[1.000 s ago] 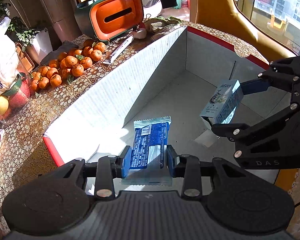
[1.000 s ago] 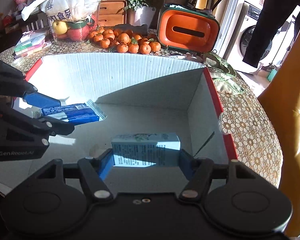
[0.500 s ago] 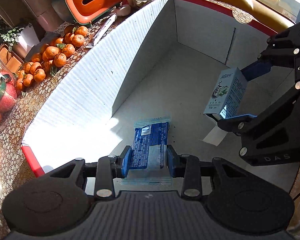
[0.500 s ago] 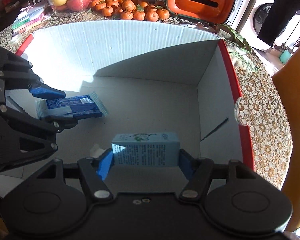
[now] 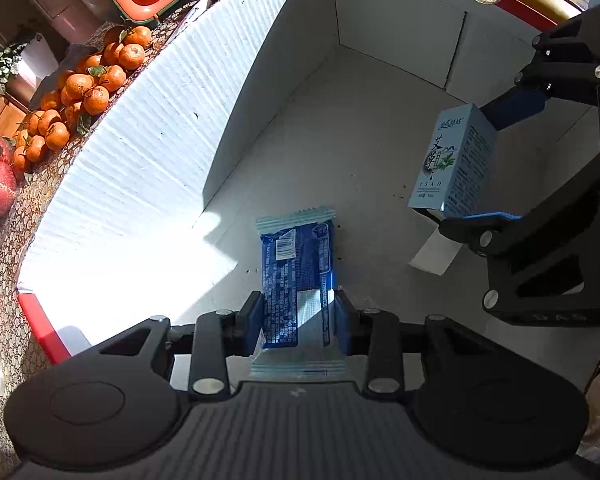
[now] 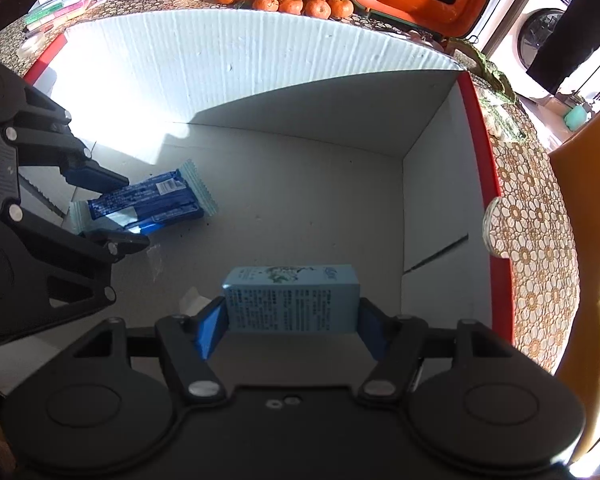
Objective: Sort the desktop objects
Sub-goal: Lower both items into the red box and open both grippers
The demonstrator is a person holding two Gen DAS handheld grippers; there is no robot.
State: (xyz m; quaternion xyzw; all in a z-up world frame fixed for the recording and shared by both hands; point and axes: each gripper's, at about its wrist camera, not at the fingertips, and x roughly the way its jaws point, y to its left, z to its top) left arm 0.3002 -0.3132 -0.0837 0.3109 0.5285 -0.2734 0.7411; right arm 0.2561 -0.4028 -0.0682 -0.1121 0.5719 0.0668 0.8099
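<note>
Placing step. Left gripper (image 5: 296, 314) clamped blue snack packet (image 5: 296, 276); right gripper (image 6: 292, 322) clamped pale carton (image 6: 292, 300). Both inside cardboard box (image 6: 240, 64). Next, likely: lower, release.

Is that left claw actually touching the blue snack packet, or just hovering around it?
Touching. In the left wrist view, the left claw has both blue pads pressed against the sides of the blue snack packet, with no gap, inside the white box.

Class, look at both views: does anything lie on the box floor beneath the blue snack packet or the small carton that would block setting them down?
Nothing visible does: the cardboard box floor beneath the blue snack packet and small carton is bare.
</note>
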